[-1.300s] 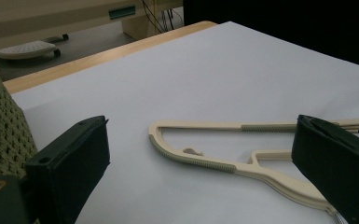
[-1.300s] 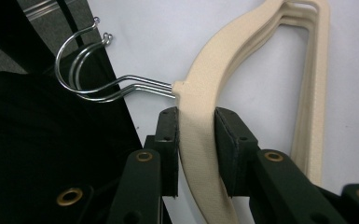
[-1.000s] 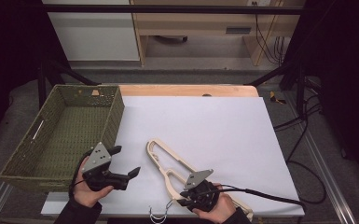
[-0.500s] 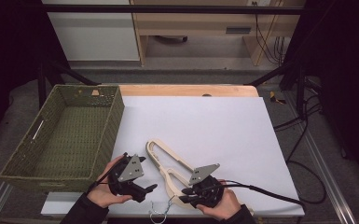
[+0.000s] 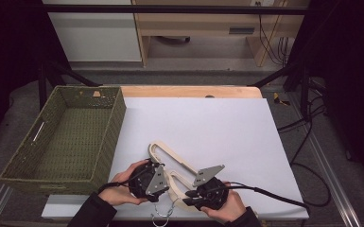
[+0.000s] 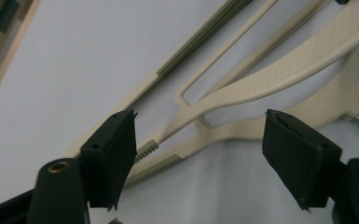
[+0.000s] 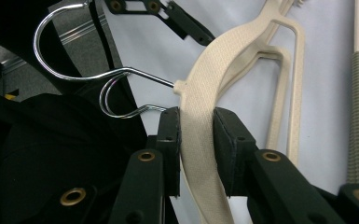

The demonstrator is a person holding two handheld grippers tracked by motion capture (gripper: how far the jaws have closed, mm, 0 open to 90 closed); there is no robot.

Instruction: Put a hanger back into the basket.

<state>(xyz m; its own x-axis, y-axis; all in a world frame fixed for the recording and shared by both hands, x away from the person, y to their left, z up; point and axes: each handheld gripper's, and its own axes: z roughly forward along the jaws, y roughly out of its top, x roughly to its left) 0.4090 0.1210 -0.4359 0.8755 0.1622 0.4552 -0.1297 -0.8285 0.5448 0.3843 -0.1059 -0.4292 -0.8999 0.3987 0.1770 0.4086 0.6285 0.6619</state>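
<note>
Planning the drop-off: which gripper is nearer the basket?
Left. The left gripper sits just off the basket's near right corner; the right gripper is farther right, clamped on the hangers.

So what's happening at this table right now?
A person works two cream hangers lying stacked on the white table. The right hand-held gripper is clamped on the upper hanger's arm near its metal hook. The left hand-held gripper has come across from beside the green basket; its jaws have just been closing around the hanger arms, not yet touching.

basket (image 5: 66, 142) blocks left | white sheet (image 5: 208, 123) beyond hangers (image 5: 170, 161) free
</note>
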